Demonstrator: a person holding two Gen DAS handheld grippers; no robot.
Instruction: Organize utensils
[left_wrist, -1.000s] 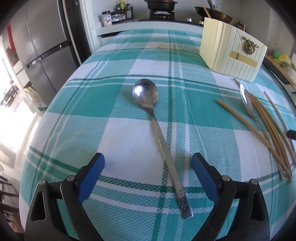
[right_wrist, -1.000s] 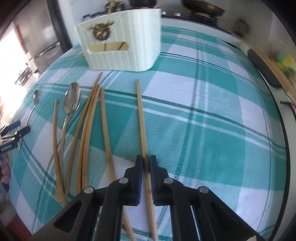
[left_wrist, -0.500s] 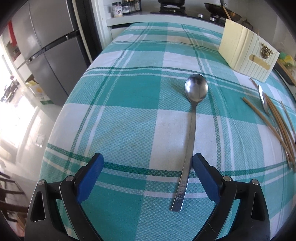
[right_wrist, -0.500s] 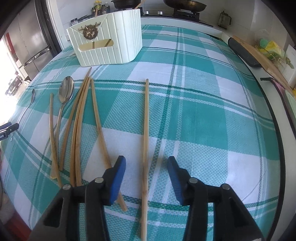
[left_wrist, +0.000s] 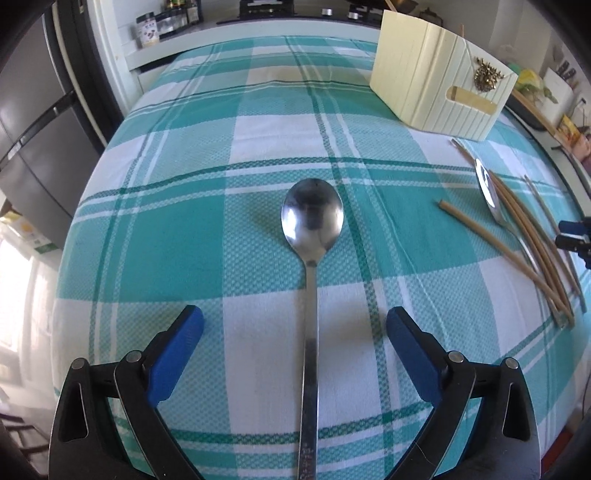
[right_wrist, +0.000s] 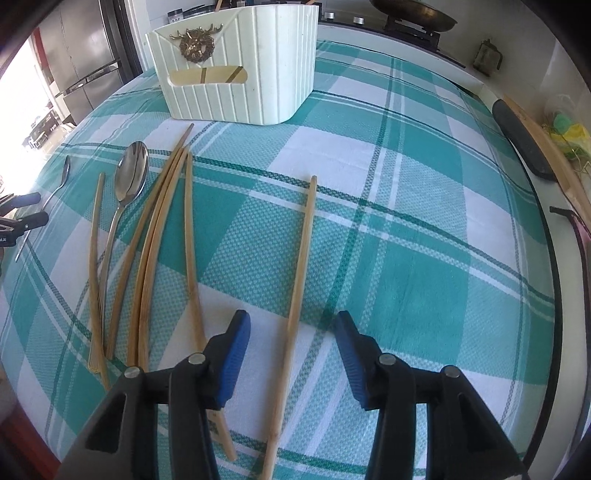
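Straddling a spoon (left_wrist: 312, 236), left tongs (left_wrist: 294, 334) wide apart, right tongs (right_wrist: 292, 338) just parted, chopstick (right_wrist: 295, 306) between, untouched.

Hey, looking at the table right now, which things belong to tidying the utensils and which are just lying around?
Part of the job:
- large spoon
- second spoon
- lone chopstick
- bundle of chopsticks
- cream holder box

Just lying about:
- spice jars
- wok on the stove
- fridge
- checked tablecloth
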